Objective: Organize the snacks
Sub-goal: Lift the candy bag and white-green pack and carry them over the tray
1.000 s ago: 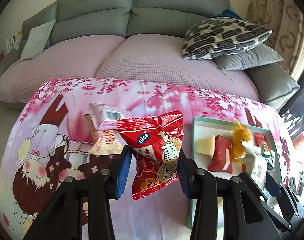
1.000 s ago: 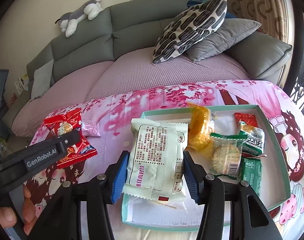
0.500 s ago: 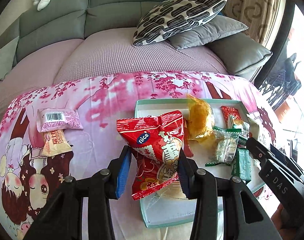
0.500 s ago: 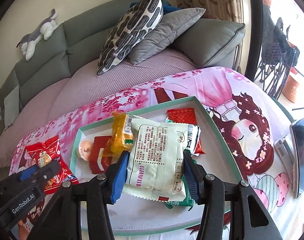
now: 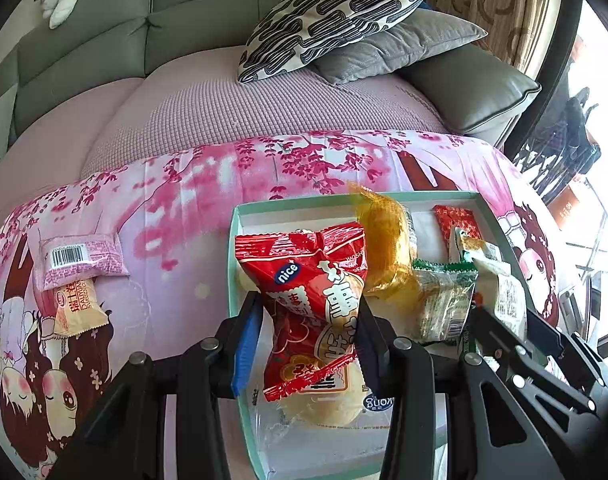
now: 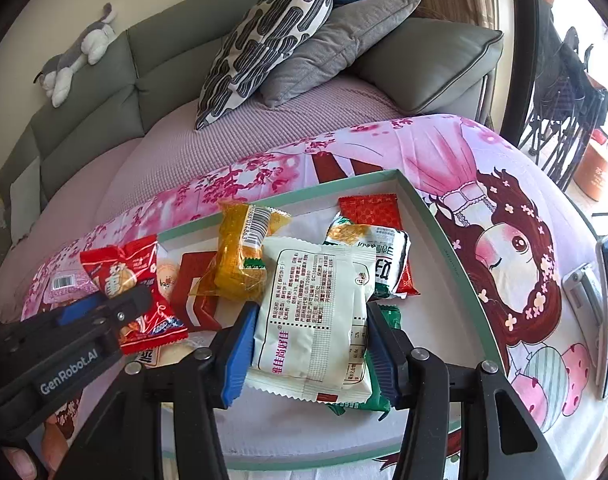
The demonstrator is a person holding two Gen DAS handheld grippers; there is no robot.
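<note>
both grippers, left [image 5: 307, 336] clamped on the red packet [image 5: 311, 300] and right [image 6: 311, 344] on the white packet [image 6: 315, 312], hang over the tray [image 6: 435, 220]; lower them before you release.

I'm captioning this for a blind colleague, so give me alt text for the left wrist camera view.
The left gripper clamps a red snack packet above a mint-rimmed tray already holding several wrapped snacks. Two more snacks, a pink packet and a beige packet, lie on the pink cartoon cloth to the left, with a grey sofa behind.
</note>
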